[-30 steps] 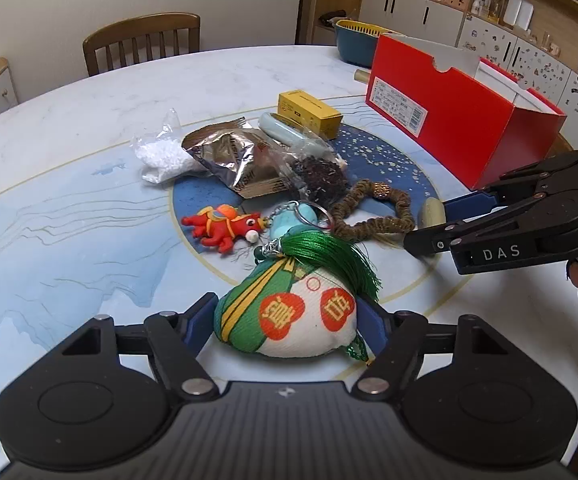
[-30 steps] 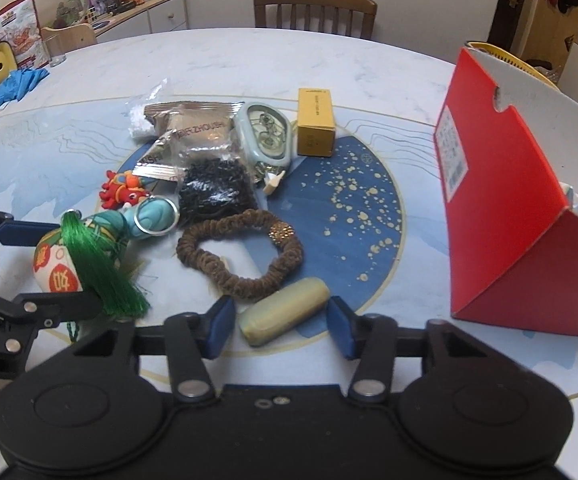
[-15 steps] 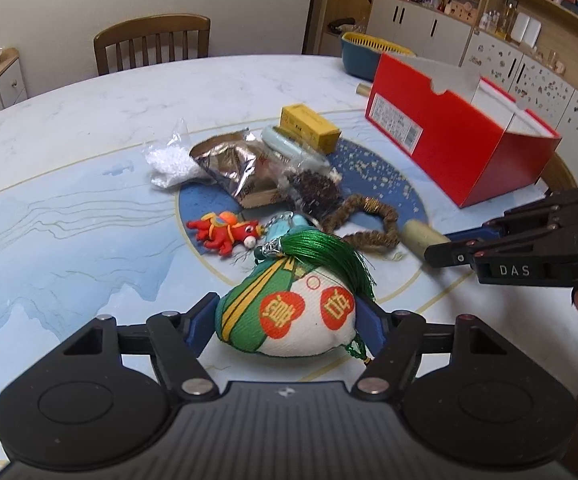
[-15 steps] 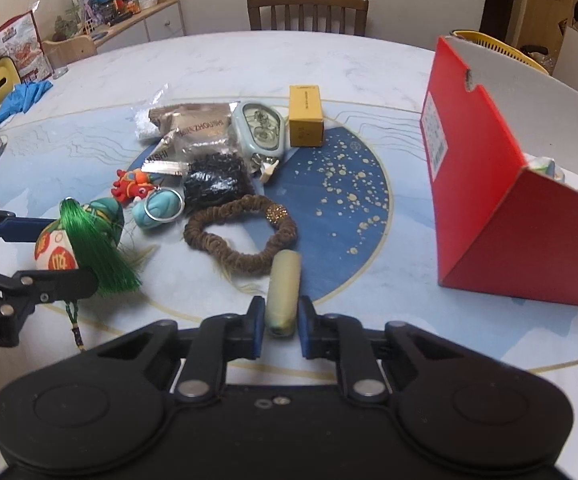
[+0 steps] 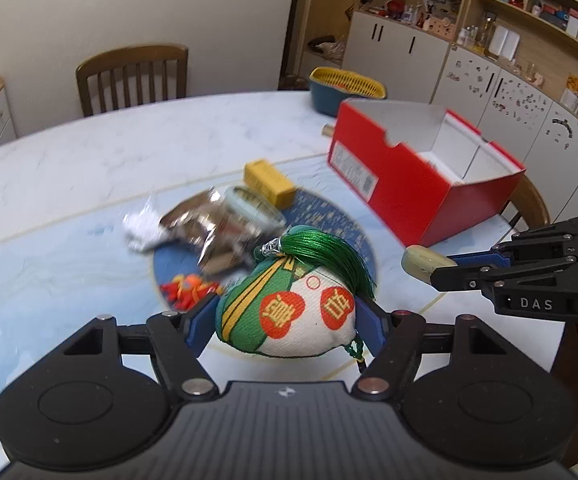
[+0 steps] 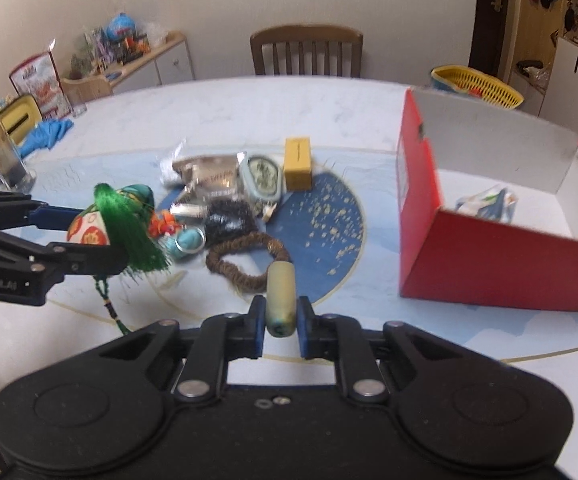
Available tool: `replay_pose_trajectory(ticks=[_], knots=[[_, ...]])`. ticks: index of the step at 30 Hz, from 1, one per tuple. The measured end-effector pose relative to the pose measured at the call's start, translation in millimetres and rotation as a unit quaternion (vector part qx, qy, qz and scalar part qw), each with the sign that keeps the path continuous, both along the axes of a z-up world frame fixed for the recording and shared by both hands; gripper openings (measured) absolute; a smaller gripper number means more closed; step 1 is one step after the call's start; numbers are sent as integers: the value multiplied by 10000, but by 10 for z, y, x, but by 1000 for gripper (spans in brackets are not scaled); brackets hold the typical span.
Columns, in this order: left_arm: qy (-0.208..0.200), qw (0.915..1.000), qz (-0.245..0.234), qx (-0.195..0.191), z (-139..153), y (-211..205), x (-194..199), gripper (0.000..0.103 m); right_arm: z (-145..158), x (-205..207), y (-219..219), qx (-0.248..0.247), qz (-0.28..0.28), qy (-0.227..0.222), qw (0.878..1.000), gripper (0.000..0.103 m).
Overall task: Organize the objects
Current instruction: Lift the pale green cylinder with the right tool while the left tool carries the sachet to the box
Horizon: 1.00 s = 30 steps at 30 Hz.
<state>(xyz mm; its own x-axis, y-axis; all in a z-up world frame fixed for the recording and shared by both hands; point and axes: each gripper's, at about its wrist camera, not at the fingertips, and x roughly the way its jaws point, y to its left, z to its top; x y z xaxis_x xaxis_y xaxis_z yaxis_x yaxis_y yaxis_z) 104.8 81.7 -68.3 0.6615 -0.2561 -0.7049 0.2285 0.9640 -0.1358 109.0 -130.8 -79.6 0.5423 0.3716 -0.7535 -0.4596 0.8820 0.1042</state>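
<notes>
A green-and-white embroidered sachet [image 5: 289, 312] (green tassel draped over it) and a pale cylindrical bar [image 6: 280, 298] are both raised, near the open red box [image 5: 421, 184].

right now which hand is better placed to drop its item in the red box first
Right. The right gripper holds the beige cylinder beside the red box. The left gripper, clamping the embroidered sachet, is farther from it, over the clutter.

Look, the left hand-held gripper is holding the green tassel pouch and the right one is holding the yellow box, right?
Not quite. The left hand-held gripper does hold the green tassel pouch, but the right hand-held gripper holds a pale green stick. The right wrist view shows the yellow box on the table.
</notes>
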Motion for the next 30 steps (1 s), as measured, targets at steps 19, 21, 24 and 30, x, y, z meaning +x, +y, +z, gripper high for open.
replay_pose_trajectory(ticks=[19, 21, 24, 30], knots=[[-556, 9974, -463, 53, 819, -822, 567, 71, 733, 244, -802, 332, -505, -786, 9951, 14], [-534, 9975, -463, 32, 841, -925, 659, 71, 748, 297, -883, 322, -527, -841, 9945, 14], [-519, 9977, -443, 28, 869, -1084, 794, 71, 765, 393, -1029, 319, -582, -899, 9937, 14], [-535, 9975, -455, 62, 904, -1412, 1043, 71, 760, 612, -1395, 330, -682, -942, 9927, 14]])
